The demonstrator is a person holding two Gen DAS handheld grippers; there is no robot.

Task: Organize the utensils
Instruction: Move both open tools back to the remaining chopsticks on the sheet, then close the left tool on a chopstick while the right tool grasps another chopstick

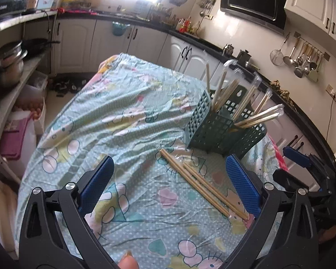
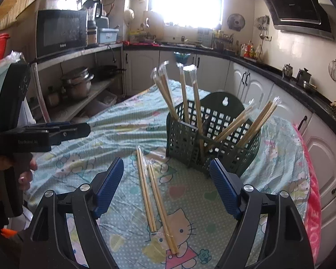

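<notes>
Two wrapped pairs of wooden chopsticks point(image 1: 201, 180) lie side by side on the cartoon-print cloth; they also show in the right wrist view point(image 2: 155, 198). Behind them stands a dark green perforated utensil basket point(image 1: 221, 127), also in the right wrist view point(image 2: 212, 139), holding several wrapped chopstick pairs that lean outward. My left gripper point(image 1: 170, 174) is open and empty above the cloth, the chopsticks near its right finger. My right gripper point(image 2: 166, 179) is open and empty, with the chopsticks lying between its fingers. The left gripper also shows from the side in the right wrist view point(image 2: 78, 129).
The table is covered by a wrinkled light-blue cloth point(image 1: 114, 112). Shelves with pots point(image 2: 78, 85) and a microwave point(image 2: 60, 31) stand to the left. Kitchen cabinets and a black countertop point(image 2: 280, 74) run behind and to the right. A pink towel point(image 2: 311, 201) hangs at the table's right edge.
</notes>
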